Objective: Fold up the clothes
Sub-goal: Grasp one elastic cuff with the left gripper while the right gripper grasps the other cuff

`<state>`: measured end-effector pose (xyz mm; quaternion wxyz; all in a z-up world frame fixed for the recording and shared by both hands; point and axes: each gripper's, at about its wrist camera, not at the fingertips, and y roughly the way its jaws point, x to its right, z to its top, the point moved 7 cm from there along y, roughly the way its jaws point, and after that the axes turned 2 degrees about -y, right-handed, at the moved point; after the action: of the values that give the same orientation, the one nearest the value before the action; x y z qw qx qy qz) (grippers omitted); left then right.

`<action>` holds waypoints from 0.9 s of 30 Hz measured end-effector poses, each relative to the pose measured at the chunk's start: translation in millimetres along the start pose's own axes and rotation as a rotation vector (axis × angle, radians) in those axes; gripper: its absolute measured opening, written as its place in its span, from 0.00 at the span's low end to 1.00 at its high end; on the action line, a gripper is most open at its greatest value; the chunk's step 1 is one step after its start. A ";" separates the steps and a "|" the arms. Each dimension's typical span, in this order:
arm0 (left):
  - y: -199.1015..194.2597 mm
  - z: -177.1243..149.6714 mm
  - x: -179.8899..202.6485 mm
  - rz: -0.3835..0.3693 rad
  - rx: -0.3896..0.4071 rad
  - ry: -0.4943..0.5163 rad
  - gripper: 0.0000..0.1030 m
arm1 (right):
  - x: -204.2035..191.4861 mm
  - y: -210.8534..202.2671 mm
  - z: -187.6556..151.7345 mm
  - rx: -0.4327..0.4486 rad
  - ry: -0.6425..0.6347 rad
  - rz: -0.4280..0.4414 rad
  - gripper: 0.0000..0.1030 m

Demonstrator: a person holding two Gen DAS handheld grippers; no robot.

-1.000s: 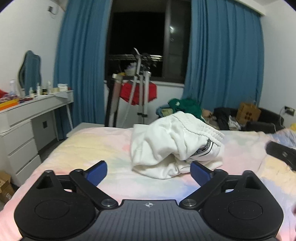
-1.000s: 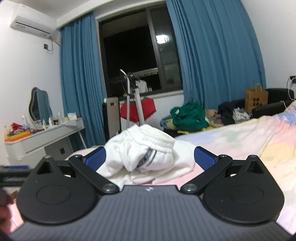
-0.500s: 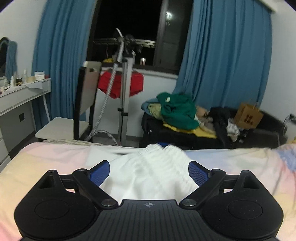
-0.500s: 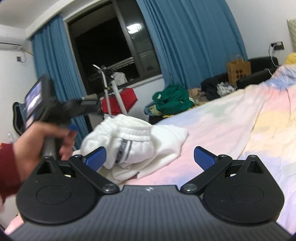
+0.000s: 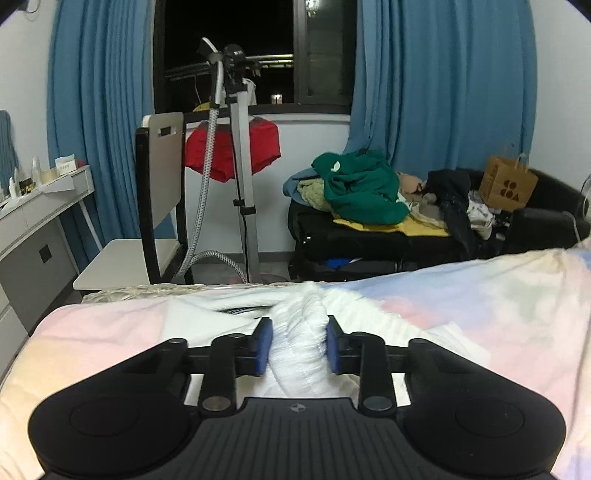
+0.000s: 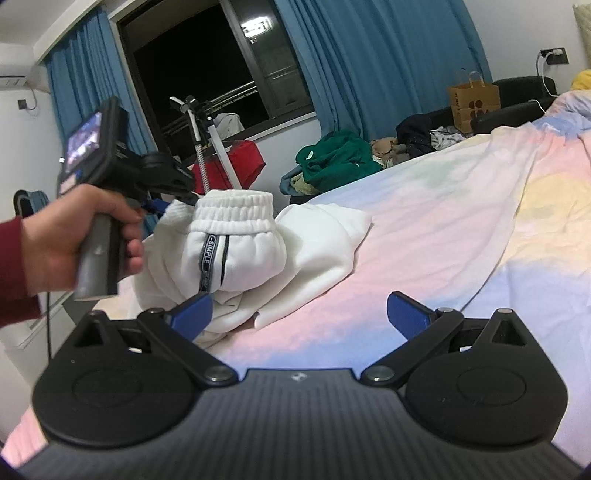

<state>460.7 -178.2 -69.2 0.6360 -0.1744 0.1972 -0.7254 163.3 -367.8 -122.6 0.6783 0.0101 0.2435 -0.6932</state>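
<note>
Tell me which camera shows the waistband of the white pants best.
The right wrist view. There the waistband shows whole, gathered elastic above the striped side seam, with the left gripper pinching its end. The left wrist view shows only a bunched ridge of white pants squeezed between its blue pads, too close to read.

1. Both views are evenly and fairly brightly lit by indoor light from above; its source is outside the frame.
2. The window is black with night, and a small bright ceiling-lamp reflection sits in its glass.
3. Shadows are soft and shallow (darkest beneath the white garment on the bedsheet).
4. Fisheye distortion bends the blue curtains and walls near the edges, and the corners darken to black.
5. The person's left hand is slightly motion-blurred; the garment's ribbed band between the left gripper looks soft and overexposed.
</note>
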 end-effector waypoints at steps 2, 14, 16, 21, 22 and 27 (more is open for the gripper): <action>-34.6 -3.9 -8.5 -0.030 0.057 -0.003 0.26 | -1.4 -2.8 2.9 0.018 0.000 0.009 1.00; -164.5 -135.3 -75.8 -0.099 0.018 -0.008 0.25 | -33.6 -34.1 1.7 0.036 0.034 0.160 1.00; -179.4 -162.1 -89.0 -0.100 -0.006 -0.014 0.25 | -39.0 -32.9 -9.2 -0.024 0.004 0.142 0.98; -191.6 -207.4 -117.0 -0.098 -0.073 -0.022 0.26 | -40.1 -9.8 -46.5 -0.241 0.045 0.116 0.87; -189.3 -212.4 -121.7 -0.096 -0.088 -0.023 0.25 | -43.3 -6.8 -50.3 -0.254 0.023 0.111 0.87; -187.7 -210.5 -127.5 -0.104 -0.088 0.001 0.25 | -61.0 19.0 -71.6 -0.298 -0.077 0.096 0.81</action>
<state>210.9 -17.0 -155.4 0.5891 -0.2117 0.2201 -0.7482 163.5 -284.8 -170.8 0.7136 -0.1055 0.3166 -0.6160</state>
